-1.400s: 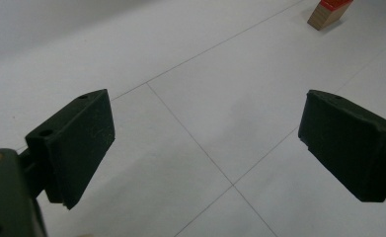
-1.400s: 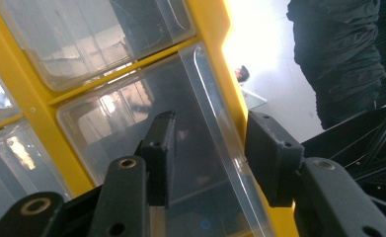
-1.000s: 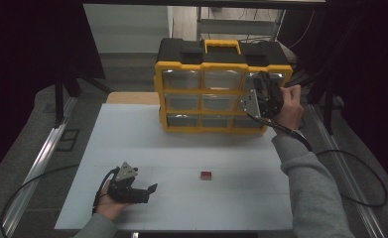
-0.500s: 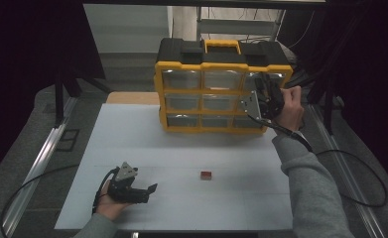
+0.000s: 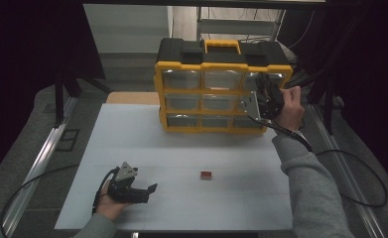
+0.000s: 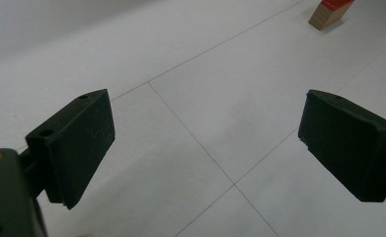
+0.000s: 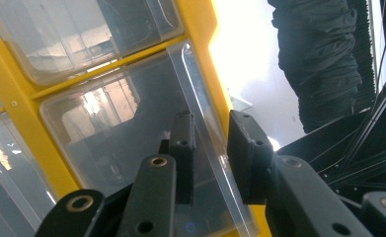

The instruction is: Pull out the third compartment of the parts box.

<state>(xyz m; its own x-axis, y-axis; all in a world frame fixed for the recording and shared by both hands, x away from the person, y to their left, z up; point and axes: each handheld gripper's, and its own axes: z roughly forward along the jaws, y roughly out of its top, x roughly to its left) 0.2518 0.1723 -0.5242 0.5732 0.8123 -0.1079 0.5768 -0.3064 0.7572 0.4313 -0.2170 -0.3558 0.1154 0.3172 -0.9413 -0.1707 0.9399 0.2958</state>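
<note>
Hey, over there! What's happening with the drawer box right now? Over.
Right hand-held gripper closing on a clear drawer's edge, middle row, organizer's right end. Left hand-held gripper open, resting on table. Small block lies clear.

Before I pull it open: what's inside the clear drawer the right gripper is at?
Through the clear drawer front in the yellow organiser, only glare and reflections show; no contents can be made out. The right gripper has its jaws closing on the drawer's edge, covering the lower part.
</note>
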